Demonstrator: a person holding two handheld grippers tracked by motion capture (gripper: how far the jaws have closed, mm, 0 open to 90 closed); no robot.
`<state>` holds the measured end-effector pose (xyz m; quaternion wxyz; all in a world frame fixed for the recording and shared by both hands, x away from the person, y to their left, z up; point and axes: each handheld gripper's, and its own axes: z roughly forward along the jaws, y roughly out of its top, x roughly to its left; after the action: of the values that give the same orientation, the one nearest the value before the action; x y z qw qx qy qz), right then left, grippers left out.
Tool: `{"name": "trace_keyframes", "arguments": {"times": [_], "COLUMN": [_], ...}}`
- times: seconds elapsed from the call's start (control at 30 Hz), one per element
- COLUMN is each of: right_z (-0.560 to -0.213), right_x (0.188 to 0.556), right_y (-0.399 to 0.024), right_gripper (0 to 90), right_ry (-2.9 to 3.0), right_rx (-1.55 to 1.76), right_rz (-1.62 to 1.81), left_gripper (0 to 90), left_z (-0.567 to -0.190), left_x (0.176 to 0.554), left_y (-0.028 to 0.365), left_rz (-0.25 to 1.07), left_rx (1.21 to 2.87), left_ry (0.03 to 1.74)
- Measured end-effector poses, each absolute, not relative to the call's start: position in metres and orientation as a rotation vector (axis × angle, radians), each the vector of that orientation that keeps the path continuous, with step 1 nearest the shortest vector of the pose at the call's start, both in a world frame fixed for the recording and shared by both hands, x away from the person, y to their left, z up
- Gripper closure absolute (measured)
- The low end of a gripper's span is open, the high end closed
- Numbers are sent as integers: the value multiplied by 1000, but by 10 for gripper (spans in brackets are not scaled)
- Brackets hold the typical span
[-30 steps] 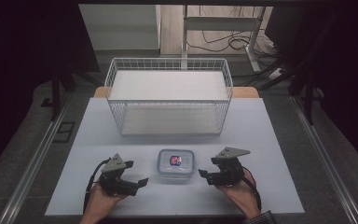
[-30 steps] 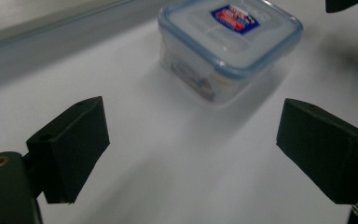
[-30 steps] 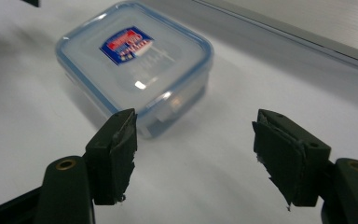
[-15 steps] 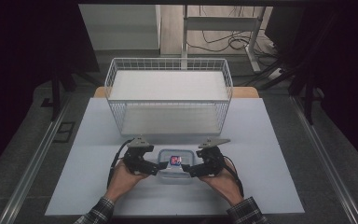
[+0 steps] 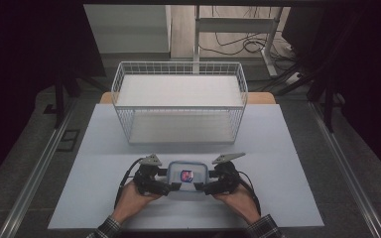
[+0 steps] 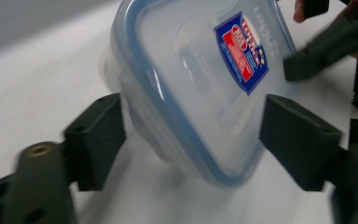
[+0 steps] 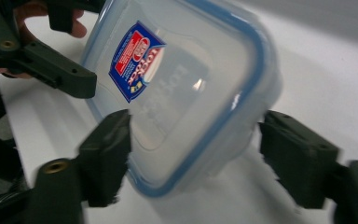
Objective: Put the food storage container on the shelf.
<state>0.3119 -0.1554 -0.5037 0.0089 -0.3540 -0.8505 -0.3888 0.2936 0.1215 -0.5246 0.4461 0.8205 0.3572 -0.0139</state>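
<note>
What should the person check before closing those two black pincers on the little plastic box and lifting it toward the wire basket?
1. Left gripper open around the box: ok.
2. Right gripper open around the box's other side: ok.
3. Lid sitting on the box: ok; latched: cannot tell.
4. Jaws touching the box walls: cannot tell, blurred.
5. Wire basket upright, top open: ok.
6. Table between box and basket free of obstacles: ok.

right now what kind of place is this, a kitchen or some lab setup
Likely a lab or recording bench, not a kitchen: a bare white table, an empty white wire basket, one lidded plastic food container, and cables on the floor behind.
</note>
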Motion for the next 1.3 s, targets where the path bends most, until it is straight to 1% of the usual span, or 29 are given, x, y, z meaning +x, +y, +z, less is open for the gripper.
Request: {"name": "trace_keyframes", "arguments": {"times": [0.17,0.27,0.3,0.47,0.6,0.87,1.07,1.17,1.23,1.3], "right_z": [-500,-498,-498,-497,-501,-506,-509,-511,-511,-510], "right_x": [309,310,310,310,312,314,317,318,319,319], "right_y": [-169,-175,-178,-184,-186,-189,-191,-192,-193,-193], "right_gripper": [440,509,534,603,605,600,589,574,588,648], "right_ry": [-2605,-2569,-2542,-2486,-2442,-2350,-2335,-2318,-2307,-2297], "right_rx": [-1105,-1101,-1105,-1140,-1158,-1196,-1181,-1182,-1187,-1199], "right_rz": [-1261,-1287,-1303,-1334,-1347,-1372,-1387,-1395,-1396,-1413], "left_gripper": [394,474,491,528,560,561,580,587,587,587], "left_z": [-522,-521,-522,-525,-528,-531,-535,-535,-535,-535], "left_x": [292,292,291,290,291,291,296,296,295,295], "left_y": [131,137,138,143,148,149,154,154,153,152], "left_rz": [-70,-103,-109,-158,-198,-215,-285,-286,-269,-257], "left_rx": [1994,1967,1959,1912,1883,1851,1805,1802,1805,1803], "left_ry": [895,895,896,909,909,924,926,921,916,925]}}
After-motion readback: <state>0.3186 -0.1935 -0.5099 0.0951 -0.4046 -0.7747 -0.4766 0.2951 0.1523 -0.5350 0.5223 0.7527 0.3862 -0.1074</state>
